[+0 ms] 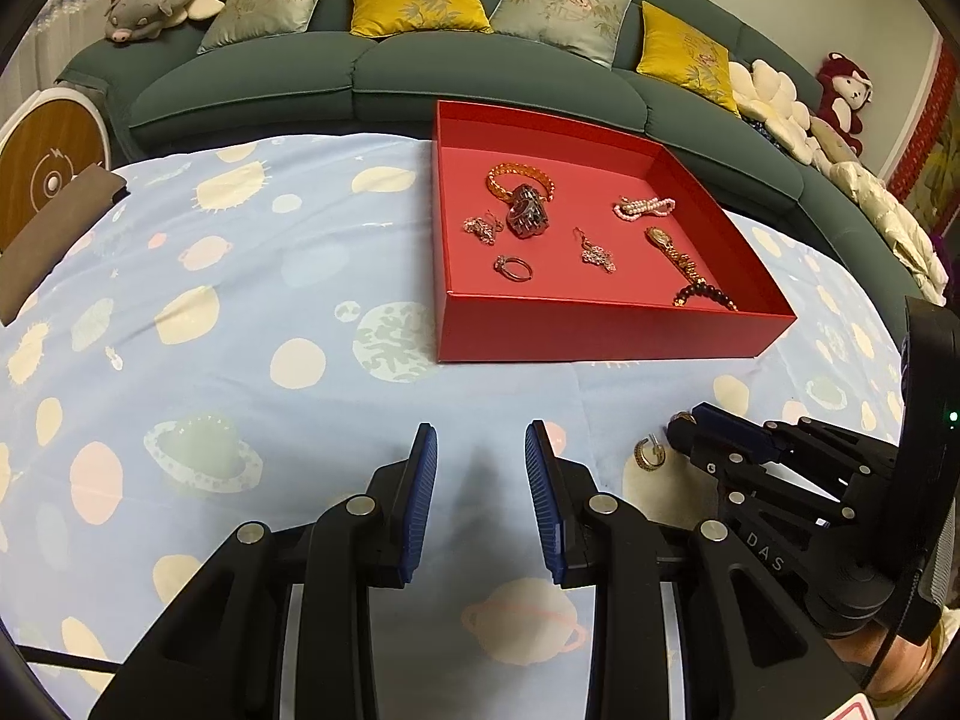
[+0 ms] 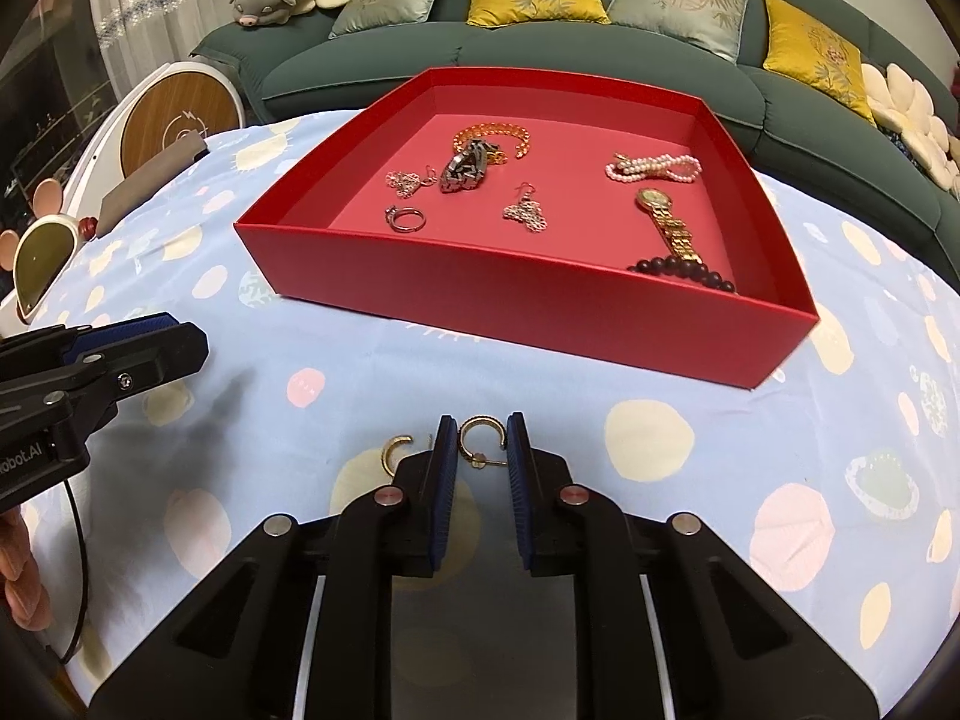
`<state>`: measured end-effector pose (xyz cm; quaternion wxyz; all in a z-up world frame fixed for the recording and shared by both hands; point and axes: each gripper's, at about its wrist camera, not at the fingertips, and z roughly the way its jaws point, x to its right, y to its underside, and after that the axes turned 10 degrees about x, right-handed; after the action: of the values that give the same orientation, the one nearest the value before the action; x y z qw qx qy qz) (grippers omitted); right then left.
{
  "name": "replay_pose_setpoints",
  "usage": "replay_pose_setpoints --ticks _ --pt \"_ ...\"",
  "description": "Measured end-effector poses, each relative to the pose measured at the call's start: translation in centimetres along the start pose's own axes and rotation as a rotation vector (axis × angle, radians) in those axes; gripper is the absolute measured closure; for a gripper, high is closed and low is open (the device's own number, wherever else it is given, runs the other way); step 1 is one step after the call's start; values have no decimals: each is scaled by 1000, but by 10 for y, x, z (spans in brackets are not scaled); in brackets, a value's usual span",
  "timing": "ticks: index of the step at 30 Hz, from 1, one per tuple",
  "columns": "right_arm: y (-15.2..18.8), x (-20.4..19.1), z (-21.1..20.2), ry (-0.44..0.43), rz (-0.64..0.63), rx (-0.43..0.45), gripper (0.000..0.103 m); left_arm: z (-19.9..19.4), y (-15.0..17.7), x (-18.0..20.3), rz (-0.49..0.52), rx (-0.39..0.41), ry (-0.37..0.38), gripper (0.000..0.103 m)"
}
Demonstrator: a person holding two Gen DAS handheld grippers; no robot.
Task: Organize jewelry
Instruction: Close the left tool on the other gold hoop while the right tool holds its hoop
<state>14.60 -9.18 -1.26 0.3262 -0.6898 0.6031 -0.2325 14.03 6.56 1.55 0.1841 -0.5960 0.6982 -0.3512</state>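
Note:
A red tray [image 1: 600, 327] [image 2: 528, 312] on the blue planet-print cloth holds several pieces: an orange bracelet [image 2: 492, 135], a dark hair clip [image 2: 465, 171], a ring [image 2: 407, 219], earrings [image 2: 527, 213], a pearl bracelet [image 2: 654, 168], a gold watch [image 2: 669, 228] and dark beads [image 2: 681, 270]. Two gold hoop earrings lie on the cloth. My right gripper [image 2: 482, 441] is open, its jaws either side of one hoop [image 2: 477, 433]. The other hoop [image 2: 397, 453] [image 1: 649, 456] lies just left. My left gripper [image 1: 481, 450] is open and empty above the cloth.
A green sofa [image 1: 372, 78] with cushions and plush toys runs behind the table. A round white and wood device [image 2: 174, 114] and a brown block [image 2: 153, 177] stand at the table's left edge. A mirror-like object [image 2: 42, 258] sits far left.

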Motion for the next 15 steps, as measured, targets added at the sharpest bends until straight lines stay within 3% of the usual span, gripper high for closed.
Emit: replay_pose_setpoints --ticks 4,7,15 --pt "2 13 -15 12 39 0 87 5 5 16 32 -20 28 74" --pt "1 23 -30 21 66 12 87 10 11 31 59 -32 43 67" --pt "2 46 -48 27 105 27 87 27 24 64 119 -55 72 66"
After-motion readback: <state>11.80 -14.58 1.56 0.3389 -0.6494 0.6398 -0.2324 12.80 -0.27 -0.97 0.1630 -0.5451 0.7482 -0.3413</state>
